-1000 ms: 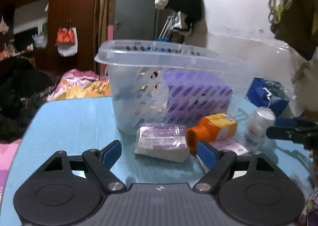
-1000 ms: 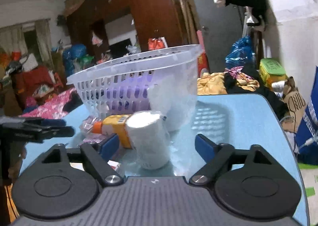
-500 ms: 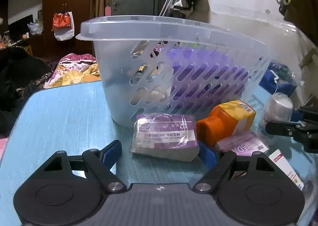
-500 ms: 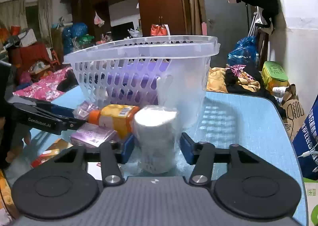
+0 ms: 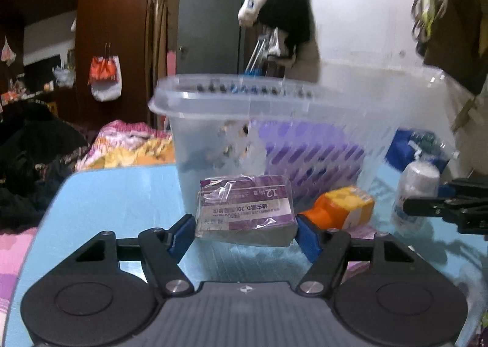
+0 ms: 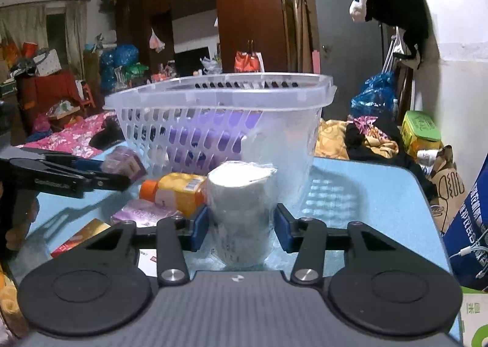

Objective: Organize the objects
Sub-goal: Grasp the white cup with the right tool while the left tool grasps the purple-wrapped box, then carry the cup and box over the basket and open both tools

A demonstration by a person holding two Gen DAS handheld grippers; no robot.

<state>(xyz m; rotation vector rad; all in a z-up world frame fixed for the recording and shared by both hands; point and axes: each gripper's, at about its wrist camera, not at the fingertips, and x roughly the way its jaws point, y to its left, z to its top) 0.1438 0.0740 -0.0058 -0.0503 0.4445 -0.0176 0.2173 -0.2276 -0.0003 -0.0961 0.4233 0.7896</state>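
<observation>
Risk is slipping: left gripper point(image 5: 245, 229) clamps the film-wrapped purple box point(image 5: 245, 209) at center frame, right gripper point(image 6: 241, 229) squeezes the wrapped white roll point(image 6: 241, 216).

My left view blurs the basket point(image 5: 274, 100), whose slotted wall half hides something purple point(image 6: 210, 130) inside.

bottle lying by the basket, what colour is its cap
Orange cap on the yellow bottle; right wrist view.
</observation>
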